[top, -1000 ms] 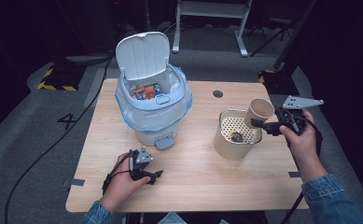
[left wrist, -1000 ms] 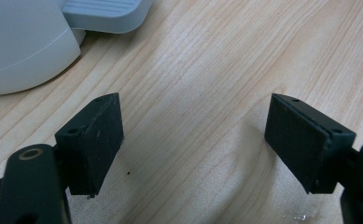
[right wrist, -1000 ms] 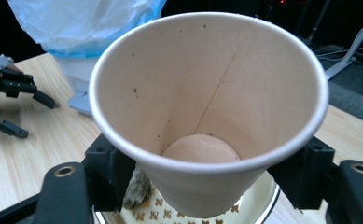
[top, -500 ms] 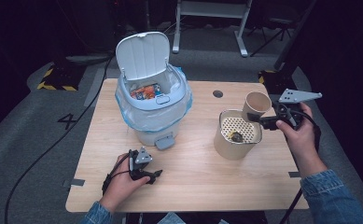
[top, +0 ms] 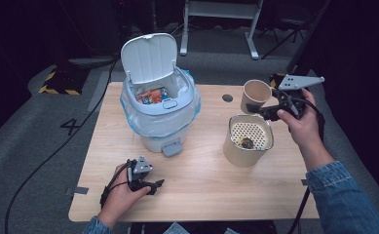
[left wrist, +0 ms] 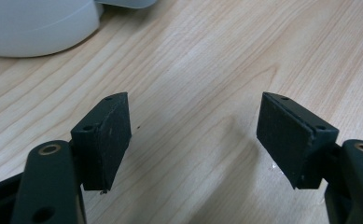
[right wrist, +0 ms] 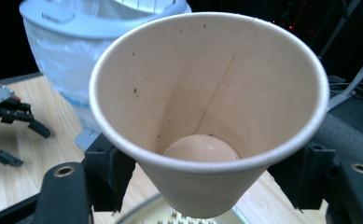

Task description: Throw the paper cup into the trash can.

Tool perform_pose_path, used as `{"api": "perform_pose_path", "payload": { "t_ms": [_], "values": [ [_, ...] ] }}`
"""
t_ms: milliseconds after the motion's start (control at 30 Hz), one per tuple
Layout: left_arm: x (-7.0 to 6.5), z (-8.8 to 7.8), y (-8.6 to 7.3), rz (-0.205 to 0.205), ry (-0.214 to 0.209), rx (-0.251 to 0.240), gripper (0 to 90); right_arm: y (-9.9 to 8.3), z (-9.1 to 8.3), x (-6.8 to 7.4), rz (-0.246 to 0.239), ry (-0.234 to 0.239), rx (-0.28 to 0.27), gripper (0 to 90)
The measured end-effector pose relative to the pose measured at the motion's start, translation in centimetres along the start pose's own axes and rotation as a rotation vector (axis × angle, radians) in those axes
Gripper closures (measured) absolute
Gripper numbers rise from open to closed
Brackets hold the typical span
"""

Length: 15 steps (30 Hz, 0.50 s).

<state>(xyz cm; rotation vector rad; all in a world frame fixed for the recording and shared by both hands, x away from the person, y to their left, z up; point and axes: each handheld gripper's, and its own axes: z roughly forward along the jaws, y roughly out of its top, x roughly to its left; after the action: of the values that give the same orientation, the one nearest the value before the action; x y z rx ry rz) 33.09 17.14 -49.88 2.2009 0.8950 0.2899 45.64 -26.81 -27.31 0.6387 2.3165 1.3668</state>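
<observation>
Strainer tub sits just beneath the held paper cup.

Numeral "4" on floor

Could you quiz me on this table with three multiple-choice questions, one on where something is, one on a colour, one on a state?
1. Where is the paper cup?
A. Between the jaws of the right gripper
B. Inside the bin
C. Lying on the floor

2. What colour is the lid of the bin?
A. Red
B. White
C. Black

3. How does the left gripper stand?
A. Shut on a spoon
B. Shut on the cup
C. Open, with bare table between the jaws

Answers: 1 A, the right gripper view shows both jaws against the cup's sides. 2 B, the raised lid is white in the high view. 3 C, the left gripper view shows wood grain between the spread jaws.
</observation>
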Motion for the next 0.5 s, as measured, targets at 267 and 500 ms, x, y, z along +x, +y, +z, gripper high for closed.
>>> {"api": "perform_pose_path", "payload": {
  "t_ms": [267, 500],
  "values": [
    [0.2, -0.8, -0.8, -0.002, 0.019, 0.002, 26.7, 3.3, 1.9, -0.3, -0.028, 0.031, -0.004, 29.7],
    [0.3, -0.8, -0.9, 0.001, 0.007, 0.016, 25.4, 6.4, 3.4, -0.6, -0.046, 0.073, -0.043, 29.7]
  ]
}}
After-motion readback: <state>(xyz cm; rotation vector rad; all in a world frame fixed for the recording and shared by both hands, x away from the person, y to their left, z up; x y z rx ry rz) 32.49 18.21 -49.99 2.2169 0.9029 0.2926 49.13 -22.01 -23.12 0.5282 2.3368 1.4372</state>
